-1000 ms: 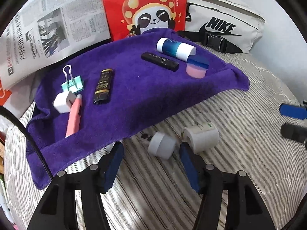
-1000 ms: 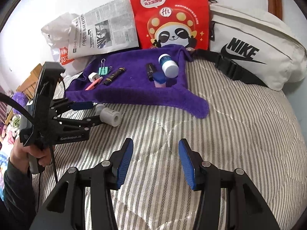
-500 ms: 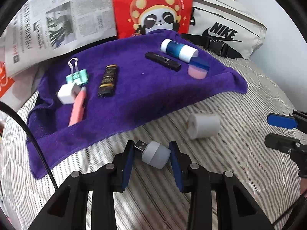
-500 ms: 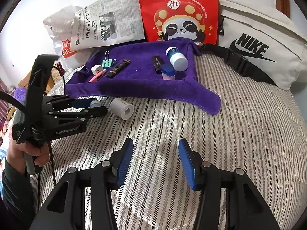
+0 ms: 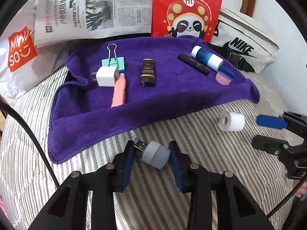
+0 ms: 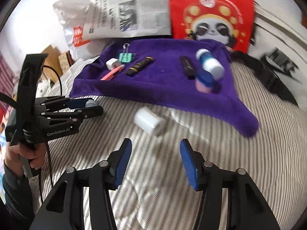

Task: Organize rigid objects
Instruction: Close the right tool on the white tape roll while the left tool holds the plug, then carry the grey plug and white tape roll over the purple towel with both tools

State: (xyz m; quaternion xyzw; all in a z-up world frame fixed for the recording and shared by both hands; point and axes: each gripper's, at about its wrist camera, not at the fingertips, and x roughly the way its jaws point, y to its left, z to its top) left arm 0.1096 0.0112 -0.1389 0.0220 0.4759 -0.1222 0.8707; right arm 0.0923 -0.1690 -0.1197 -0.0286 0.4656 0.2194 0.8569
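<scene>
My left gripper (image 5: pixel 151 148) is shut on a small grey USB plug (image 5: pixel 156 154), just in front of the purple towel (image 5: pixel 172 95) on the striped bed. The right wrist view shows the left gripper (image 6: pixel 90 107) at the left with the grey plug (image 6: pixel 90 103) in it. A white cylinder (image 6: pixel 148 121) lies on the bed just ahead of my right gripper (image 6: pixel 155 147), whose jaws are opening with nothing between them. The left wrist view has the white cylinder (image 5: pixel 232 120) beside the right gripper (image 5: pixel 268 132).
On the towel lie a teal binder clip (image 5: pixel 113 62), white charger (image 5: pixel 106 76), pink cutter (image 5: pixel 120 91), dark lighter (image 5: pixel 147 72), black tube (image 5: pixel 193 64), blue-white bottle (image 5: pixel 207 57) and pink-blue eraser (image 5: pixel 223 75). Behind stand a newspaper (image 5: pixel 92 9), red panda bag (image 5: pixel 188 9) and Nike bag (image 5: pixel 245 46).
The left jaws closed on the grey plug and carried it away from the white cylinder. The right gripper moved in towards the white cylinder and its jaws widened.
</scene>
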